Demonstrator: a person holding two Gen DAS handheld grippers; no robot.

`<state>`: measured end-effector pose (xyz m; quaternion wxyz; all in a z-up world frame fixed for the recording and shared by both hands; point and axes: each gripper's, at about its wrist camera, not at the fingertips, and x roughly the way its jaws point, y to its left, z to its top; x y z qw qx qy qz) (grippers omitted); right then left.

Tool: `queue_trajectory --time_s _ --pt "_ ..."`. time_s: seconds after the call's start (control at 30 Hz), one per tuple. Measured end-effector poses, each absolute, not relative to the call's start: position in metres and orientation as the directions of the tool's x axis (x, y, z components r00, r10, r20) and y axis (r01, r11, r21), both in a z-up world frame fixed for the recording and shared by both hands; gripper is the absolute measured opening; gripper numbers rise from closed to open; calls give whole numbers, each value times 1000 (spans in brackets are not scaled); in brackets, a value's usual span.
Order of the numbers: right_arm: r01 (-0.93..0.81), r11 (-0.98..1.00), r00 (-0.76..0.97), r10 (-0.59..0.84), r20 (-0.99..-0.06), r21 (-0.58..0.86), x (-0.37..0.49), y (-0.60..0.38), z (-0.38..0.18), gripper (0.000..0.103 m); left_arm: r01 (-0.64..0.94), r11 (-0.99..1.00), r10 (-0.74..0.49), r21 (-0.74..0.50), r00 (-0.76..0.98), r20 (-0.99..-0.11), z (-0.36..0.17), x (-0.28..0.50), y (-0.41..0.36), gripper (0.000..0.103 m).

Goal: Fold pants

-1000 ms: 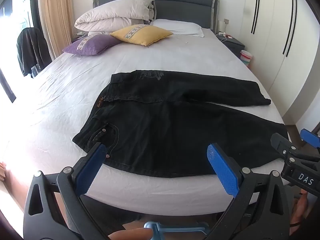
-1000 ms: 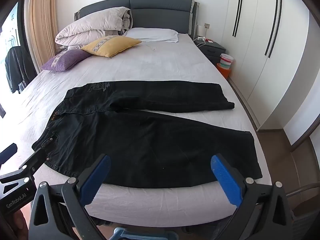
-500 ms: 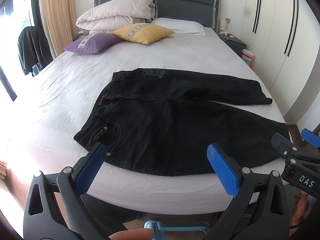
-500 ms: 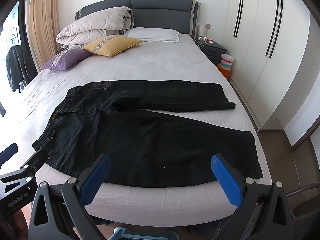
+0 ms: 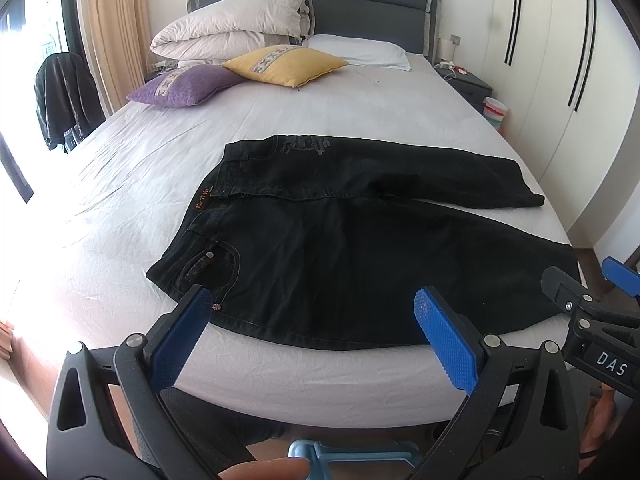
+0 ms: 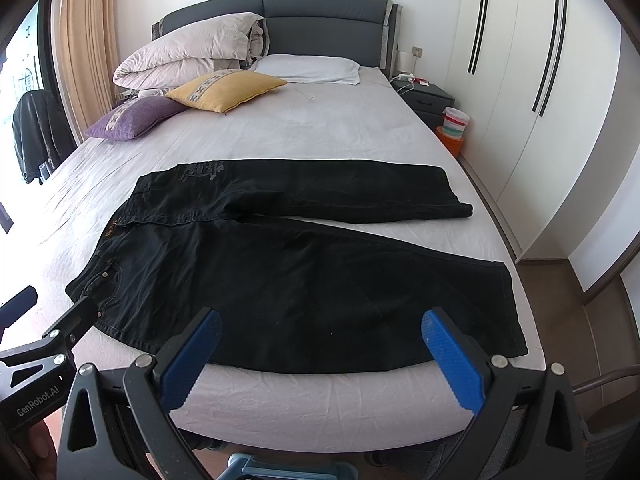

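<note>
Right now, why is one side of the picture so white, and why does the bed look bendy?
Left wrist view: window light whites out the sheet at left; the fisheye lens bows the bed edge. Right wrist view: milder glare far left, wardrobe lines curve, and the pants stay dark, with little detail.

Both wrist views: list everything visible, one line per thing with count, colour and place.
pants: one, black, spread flat across the bed's near end
bed: one, white sheet, grey headboard
duvet: one, cream, folded at the headboard
pillow: one, white, by the headboard
cushions: two, yellow and purple, far left
jacket: one, black, hung left of the bed
nightstand: one, dark, right of the bed
wardrobe: white, right wall
left gripper: blue pads, open
right gripper: blue pads, open
</note>
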<state>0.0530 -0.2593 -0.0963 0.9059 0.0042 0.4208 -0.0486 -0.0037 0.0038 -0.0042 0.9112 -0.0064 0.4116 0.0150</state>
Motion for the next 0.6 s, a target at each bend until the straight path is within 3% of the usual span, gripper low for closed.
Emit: queue_trajectory --time_s 0.6 --pt "92 995 641 -84 -763 -33 53 -258 -97 103 -32 999 22 2 657 -753 -6 -3 4 103"
